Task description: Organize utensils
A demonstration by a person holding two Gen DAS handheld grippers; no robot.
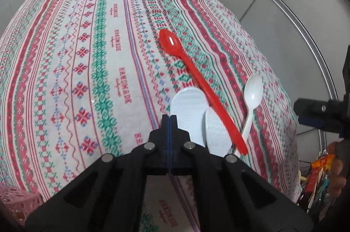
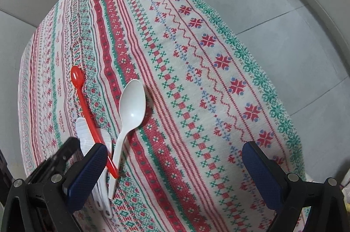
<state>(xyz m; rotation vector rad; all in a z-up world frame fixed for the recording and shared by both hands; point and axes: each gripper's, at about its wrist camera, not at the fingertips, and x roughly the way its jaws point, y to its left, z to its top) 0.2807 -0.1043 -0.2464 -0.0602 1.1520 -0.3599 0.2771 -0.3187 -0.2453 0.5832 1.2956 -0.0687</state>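
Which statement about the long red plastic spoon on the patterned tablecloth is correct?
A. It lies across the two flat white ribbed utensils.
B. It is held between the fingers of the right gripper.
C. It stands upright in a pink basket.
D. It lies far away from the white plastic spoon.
A: the long red plastic spoon rests with its handle over the two flat white ribbed utensils, close beside the white plastic spoon, and no gripper holds it.

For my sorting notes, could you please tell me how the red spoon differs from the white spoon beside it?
The red spoon is slim, with a small bowl and a long handle; the white spoon has a much broader bowl. The red spoon lies across two white paddle-shaped utensils, while the white spoon lies directly on the tablecloth. Both lie bowl-up, bowls pointing away from the cameras.
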